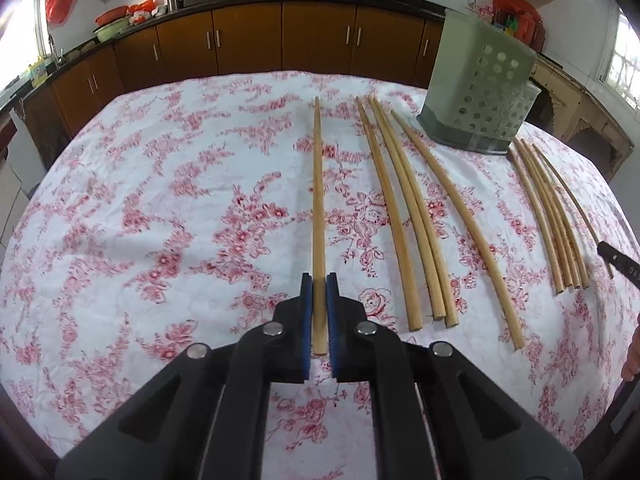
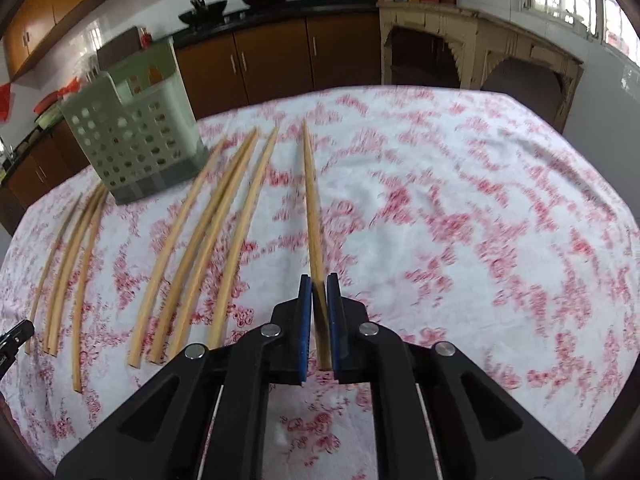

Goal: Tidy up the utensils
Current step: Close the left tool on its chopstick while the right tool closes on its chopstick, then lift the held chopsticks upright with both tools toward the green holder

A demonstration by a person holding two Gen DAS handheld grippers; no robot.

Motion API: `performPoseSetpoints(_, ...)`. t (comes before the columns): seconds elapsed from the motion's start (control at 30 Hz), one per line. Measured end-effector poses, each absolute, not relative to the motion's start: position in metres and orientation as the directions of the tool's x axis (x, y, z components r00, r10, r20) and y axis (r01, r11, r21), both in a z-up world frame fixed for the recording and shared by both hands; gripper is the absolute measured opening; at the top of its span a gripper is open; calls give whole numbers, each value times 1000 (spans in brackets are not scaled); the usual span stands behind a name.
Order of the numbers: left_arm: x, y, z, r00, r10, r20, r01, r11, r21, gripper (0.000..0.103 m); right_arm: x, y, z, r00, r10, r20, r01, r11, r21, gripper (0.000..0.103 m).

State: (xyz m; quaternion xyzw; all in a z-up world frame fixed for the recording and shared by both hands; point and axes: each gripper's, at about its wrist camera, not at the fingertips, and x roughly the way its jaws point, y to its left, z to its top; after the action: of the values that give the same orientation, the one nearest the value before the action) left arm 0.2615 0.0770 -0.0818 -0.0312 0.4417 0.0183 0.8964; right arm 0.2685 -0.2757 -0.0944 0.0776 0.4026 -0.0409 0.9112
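Several wooden chopsticks lie on a table with a red floral cloth (image 1: pixel 160 200). My left gripper (image 1: pixel 319 280) is shut on one chopstick (image 1: pixel 318 200), which points away from me. My right gripper (image 2: pixel 319 282) is shut on another chopstick (image 2: pixel 311 200), which looks lifted; that view is blurred. A loose group of chopsticks (image 1: pixel 408 216) lies right of the left gripper and another group (image 1: pixel 556 216) further right. In the right wrist view the groups lie left of my gripper: one nearer (image 2: pixel 208 232) and one further (image 2: pixel 68 256). A pale green perforated utensil holder (image 1: pixel 480 84) stands at the back, also in the right wrist view (image 2: pixel 140 136).
Brown kitchen cabinets (image 1: pixel 248 40) with a dark counter run behind the table. A beige cabinet (image 2: pixel 460 48) stands at the back right. The tip of the other gripper (image 1: pixel 620 260) shows at the right edge of the left wrist view.
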Motion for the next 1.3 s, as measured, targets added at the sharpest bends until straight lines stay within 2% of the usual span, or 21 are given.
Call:
performPoseSetpoints(0.27, 245, 80, -39, 698, 23, -715, -53, 998, -19, 8, 246, -283, -56, 767, -29, -641, 122, 987, 101, 8)
performPoseSetpoints(0.43, 239, 82, 2, 782, 32, -623, -61, 998, -25, 8, 237, -281, -22, 841, -39, -539, 96, 992, 77, 8)
performPoseSetpoints(0.53, 239, 82, 22, 817, 35, -576, -63, 998, -28, 8, 237, -281, -9, 858, -33, -512, 81, 994, 71, 7)
performPoseSetpoints(0.6, 241, 84, 29, 825, 39, -563, -69, 997, -32, 8, 243, -284, -11, 845, -9, -535, 65, 994, 85, 7)
performPoseSetpoints(0.67, 242, 85, 29, 827, 44, -561, -76, 997, -34, 8, 250, -289, -26, 803, 26, -596, 57, 991, 120, 8)
performPoseSetpoints(0.83, 240, 87, 19, 815, 40, -577, -79, 996, -43, 8, 254, -300, -75, 694, 27, -719, 108, 984, 141, 25)
performPoseSetpoints(1.0, 238, 91, 15, 814, 35, -579, -82, 995, -55, 8, 256, -297, -107, 617, -20, -787, 130, 989, 77, 25)
performPoseSetpoints(1.07, 238, 92, 16, 816, 38, -577, -86, 995, -56, 8, 254, -297, -111, 620, -38, -783, 129, 990, 54, 24)
performPoseSetpoints(1.1, 238, 92, 16, 817, 40, -575, -88, 995, -57, 8, 253, -294, -111, 625, -43, -780, 118, 992, 40, 11)
performPoseSetpoints(1.13, 238, 93, 16, 818, 39, -573, -89, 994, -60, 8, 253, -293, -111, 625, -33, -780, 108, 993, 44, 8)
performPoseSetpoints(1.3, 237, 94, 18, 827, 43, -560, -96, 993, -65, 8, 246, -297, -105, 658, -19, -752, 119, 990, 79, 8)
